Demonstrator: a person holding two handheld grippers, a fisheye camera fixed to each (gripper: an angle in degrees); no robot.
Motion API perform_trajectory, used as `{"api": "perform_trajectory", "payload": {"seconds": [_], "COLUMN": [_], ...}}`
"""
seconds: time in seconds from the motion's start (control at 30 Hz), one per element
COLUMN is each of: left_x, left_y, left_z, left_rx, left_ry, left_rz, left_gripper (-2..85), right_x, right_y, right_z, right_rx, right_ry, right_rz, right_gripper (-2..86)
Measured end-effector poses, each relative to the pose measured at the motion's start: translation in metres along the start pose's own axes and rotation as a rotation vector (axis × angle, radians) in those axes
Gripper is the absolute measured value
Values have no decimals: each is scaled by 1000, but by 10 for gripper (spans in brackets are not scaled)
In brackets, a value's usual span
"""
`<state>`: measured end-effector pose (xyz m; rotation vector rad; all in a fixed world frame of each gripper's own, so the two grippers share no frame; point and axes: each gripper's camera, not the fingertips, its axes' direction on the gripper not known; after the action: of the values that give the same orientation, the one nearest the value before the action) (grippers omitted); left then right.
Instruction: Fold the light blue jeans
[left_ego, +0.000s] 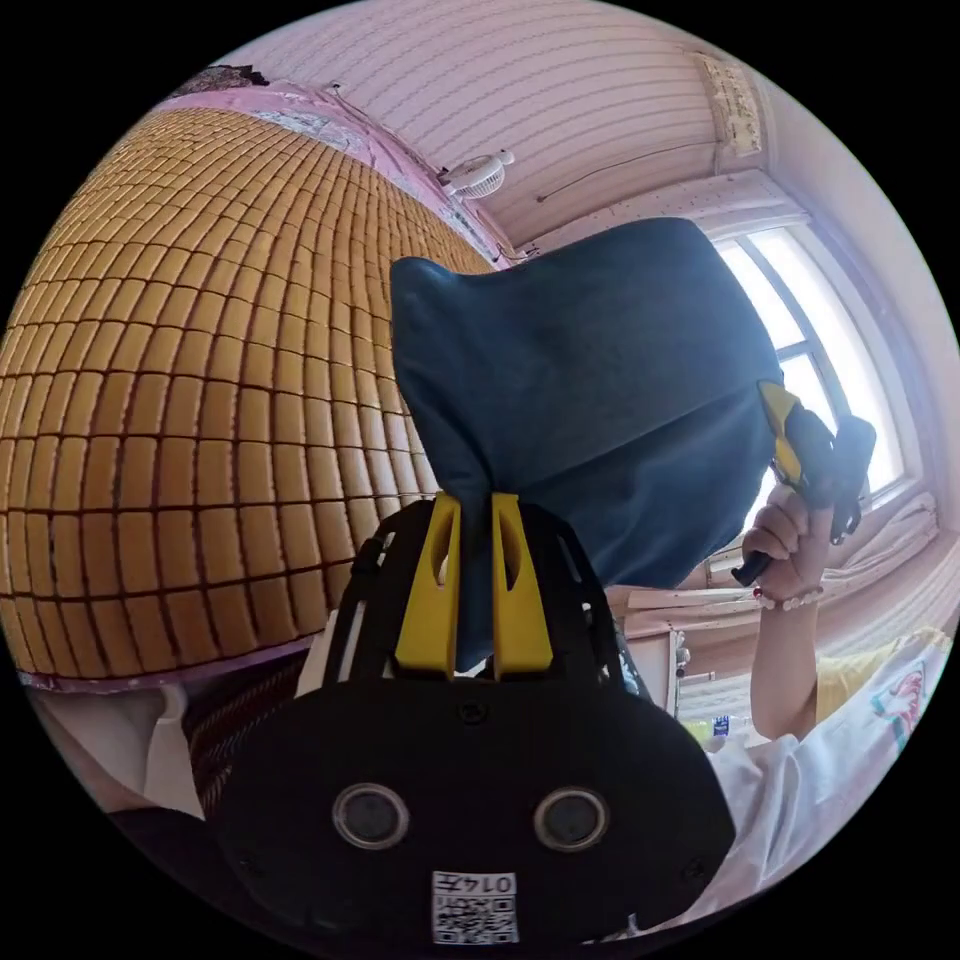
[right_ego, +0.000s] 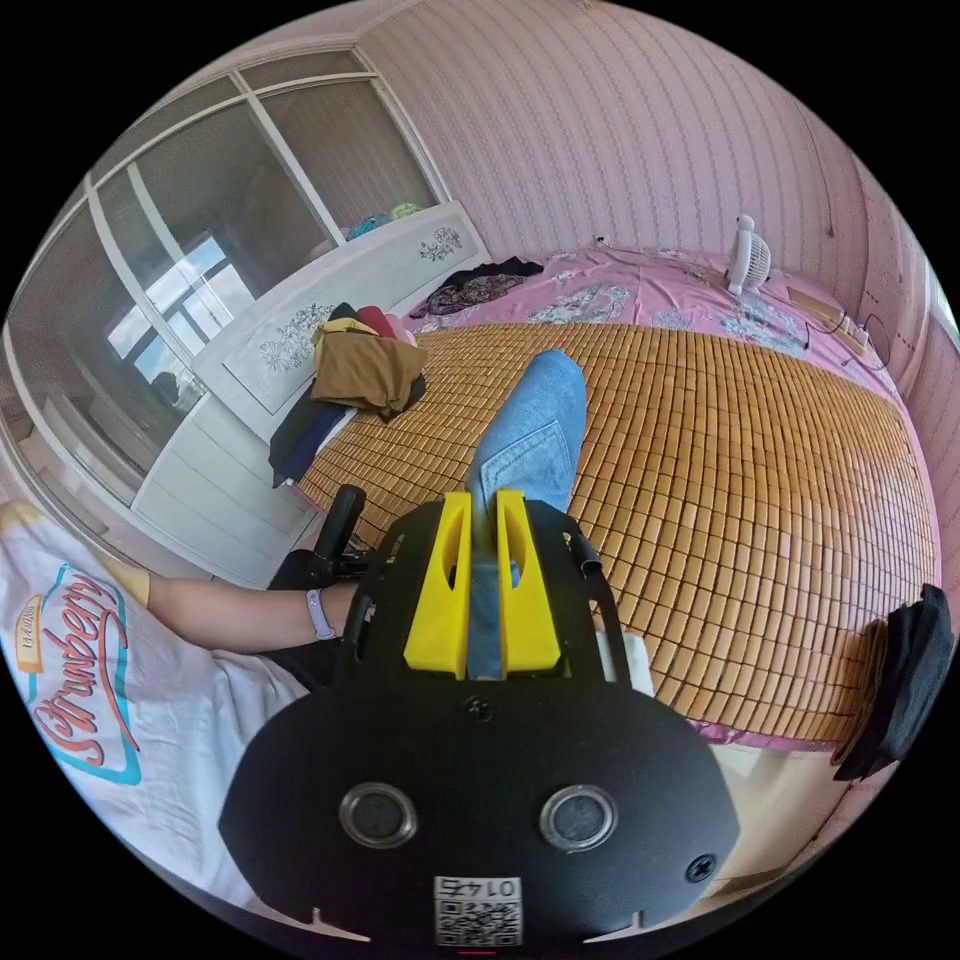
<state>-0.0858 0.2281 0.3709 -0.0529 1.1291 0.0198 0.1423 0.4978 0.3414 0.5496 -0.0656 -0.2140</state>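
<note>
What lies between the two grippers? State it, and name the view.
The light blue jeans, held up in the air, span from the left gripper to the right gripper, each shut on the denim. This shows in the left gripper view.

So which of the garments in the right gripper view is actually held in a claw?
The light blue jeans, pinched between the right claw; the brown garment and dark clothes lie loose on the bed.
</note>
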Motion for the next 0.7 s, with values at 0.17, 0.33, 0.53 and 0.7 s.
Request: {"api": "perform_trajectory", "payload": {"seconds": [0.17, 0.33, 0.53, 0.7], "left_x": [48, 105, 193, 267], "left_y": [-12, -30, -52, -53], "left_z": [45, 113, 199, 280], "left_rx": [-7, -93, -154, -154], "left_ry": [77, 225, 275, 347], "left_rz": [49, 128, 280, 273], "left_gripper": [48, 49, 49, 59], "right_x": [9, 50, 132, 216], "right_y": [16, 38, 66, 101], "right_z": [-67, -144, -242, -346], "right_rx": [-4, -7, -5, 40], "right_ry": [73, 132, 234, 305], "right_rz": [-103, -116, -32, 117], "right_gripper": [32, 32, 35, 49]}}
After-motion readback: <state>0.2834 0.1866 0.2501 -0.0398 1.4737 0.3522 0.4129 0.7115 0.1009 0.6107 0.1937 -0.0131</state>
